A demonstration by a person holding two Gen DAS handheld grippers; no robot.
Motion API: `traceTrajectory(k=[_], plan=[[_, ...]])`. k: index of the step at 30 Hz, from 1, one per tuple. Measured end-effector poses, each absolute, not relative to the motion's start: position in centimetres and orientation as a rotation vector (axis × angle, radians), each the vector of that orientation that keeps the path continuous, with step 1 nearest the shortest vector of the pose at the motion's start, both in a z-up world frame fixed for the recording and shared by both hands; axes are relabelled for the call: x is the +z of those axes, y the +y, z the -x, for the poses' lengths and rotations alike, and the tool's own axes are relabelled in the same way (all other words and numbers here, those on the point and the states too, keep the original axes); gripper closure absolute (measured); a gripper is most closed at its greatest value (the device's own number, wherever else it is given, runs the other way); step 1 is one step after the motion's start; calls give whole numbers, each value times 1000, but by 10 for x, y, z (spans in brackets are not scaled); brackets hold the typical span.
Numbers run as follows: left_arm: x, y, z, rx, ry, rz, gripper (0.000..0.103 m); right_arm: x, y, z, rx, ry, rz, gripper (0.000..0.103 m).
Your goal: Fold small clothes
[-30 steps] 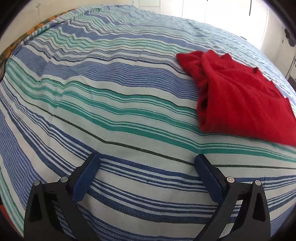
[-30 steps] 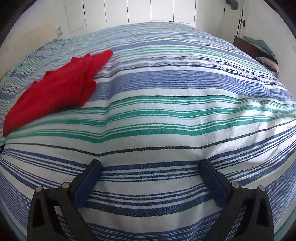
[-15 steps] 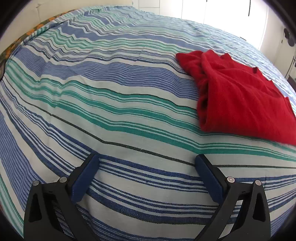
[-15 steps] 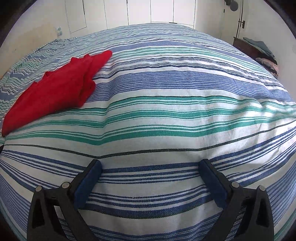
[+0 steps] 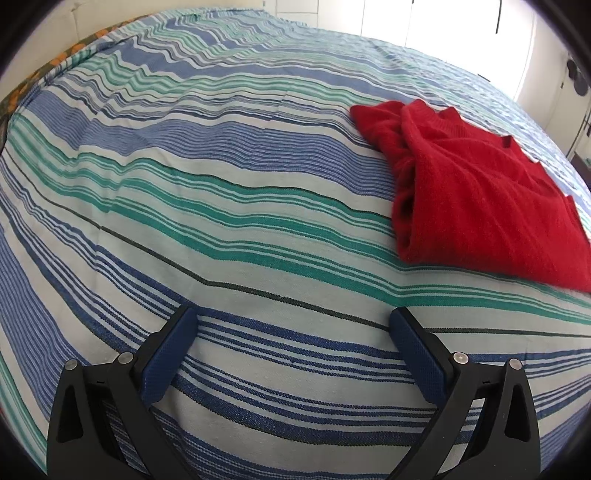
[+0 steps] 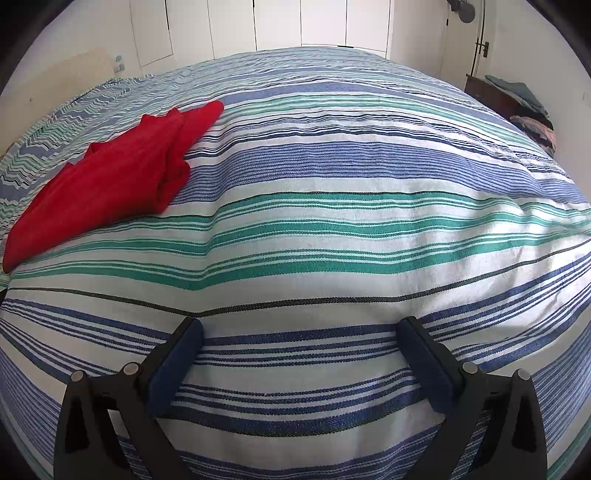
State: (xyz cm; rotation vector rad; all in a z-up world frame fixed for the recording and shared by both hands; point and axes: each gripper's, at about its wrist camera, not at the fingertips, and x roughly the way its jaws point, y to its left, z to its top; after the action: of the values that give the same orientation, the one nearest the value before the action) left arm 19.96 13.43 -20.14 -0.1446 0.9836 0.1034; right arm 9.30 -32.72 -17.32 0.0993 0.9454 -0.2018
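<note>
A red garment [image 5: 480, 195] lies folded on the striped bedspread [image 5: 221, 192], at the right of the left wrist view. It also shows in the right wrist view [image 6: 110, 181] at the far left. My left gripper [image 5: 293, 321] is open and empty, low over the spread, with the garment ahead and to its right. My right gripper [image 6: 301, 328] is open and empty over bare spread [image 6: 332, 221], with the garment ahead and to its left. Neither gripper touches the garment.
White cupboard doors [image 6: 295, 22] stand behind the bed. A dark side table with piled clothes [image 6: 524, 107] stands at the bed's right. A patterned edge [image 5: 33, 77] shows at the far left of the bed.
Both views shift only slightly. The garment lies as before and both grippers stay open.
</note>
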Motion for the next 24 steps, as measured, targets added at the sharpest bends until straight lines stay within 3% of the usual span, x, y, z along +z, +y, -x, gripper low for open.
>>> traceTrajectory(k=[2,5,8,11,14,15,16,20,24], plan=[[-186,147,-198,30,1001,275,3,-174,-327,-93,-200,943,-100,0],[-154,164,-200,-187,864,570,3,-174,-327,-93,-198,938,-101,0],[-141,142,-247,-240,891,486,3,-175,-327,-92,-195,931,-103,0],[-172,119,-308,-186,1058,403,5,-175,-327,-93,-196,932,-99,0],[-190,107,-331,-182,1100,412,30,-174,-327,-94,-196,932,-100,0],[-186,102,-333,-213,1083,405,66,-174,-327,-93,-196,931,-101,0],[-185,98,-336,-246,1105,418,92,-174,-327,-93,-196,930,-101,0],[-143,84,-334,-218,1060,409,94,-174,-327,-94,-195,927,-101,0],[-66,15,-327,-332,930,262,95,-174,-327,-94,-195,927,-101,0]])
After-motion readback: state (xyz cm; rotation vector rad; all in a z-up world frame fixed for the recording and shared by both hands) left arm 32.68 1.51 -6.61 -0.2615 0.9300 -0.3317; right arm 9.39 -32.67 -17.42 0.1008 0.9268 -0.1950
